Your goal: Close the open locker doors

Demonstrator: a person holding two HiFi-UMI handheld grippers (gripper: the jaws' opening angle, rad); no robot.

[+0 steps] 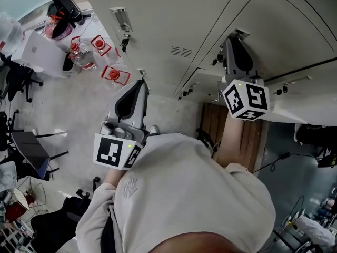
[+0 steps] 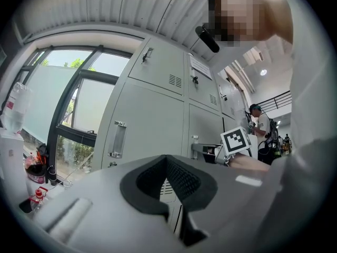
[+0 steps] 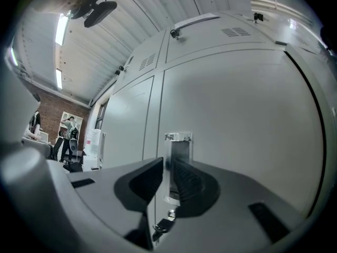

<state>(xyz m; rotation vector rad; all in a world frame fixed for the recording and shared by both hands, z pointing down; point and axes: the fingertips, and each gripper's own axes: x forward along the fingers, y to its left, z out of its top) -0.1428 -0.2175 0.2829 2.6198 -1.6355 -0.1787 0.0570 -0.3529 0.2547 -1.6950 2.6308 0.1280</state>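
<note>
A bank of pale grey lockers fills the top of the head view. My right gripper is raised close to a locker door that lies flush with its neighbours. Its chrome handle shows just past my right gripper, and a key hangs below. The jaws are together except for a thin slit and hold nothing. My left gripper is lower and further left, shut and empty. In its own view my left gripper points at more lockers, which look closed.
A white desk with red-capped containers stands at the far left, and office chairs are below it. A window adjoins the lockers. A brick wall and a person are in the distance.
</note>
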